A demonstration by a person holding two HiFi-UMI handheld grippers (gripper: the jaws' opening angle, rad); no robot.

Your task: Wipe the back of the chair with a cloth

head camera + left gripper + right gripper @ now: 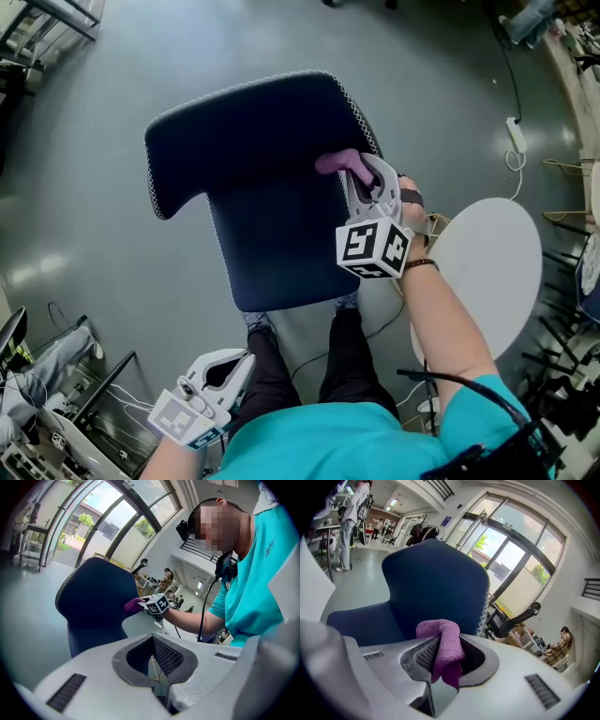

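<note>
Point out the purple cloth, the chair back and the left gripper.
purple cloth (443,644): right gripper view, fold between jaws.
chair back (436,585): right gripper view, blue padding.
left gripper (246,361): head view, jaw tips.

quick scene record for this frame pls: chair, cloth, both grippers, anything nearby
chair: dark blue, seat toward the person
cloth: purple, at the backrest's right edge, seems to touch it
right gripper: shut on cloth, at the backrest
left gripper: shut, nothing in it, held low, apart from the chair
nearby: round white table on the person's right
</note>
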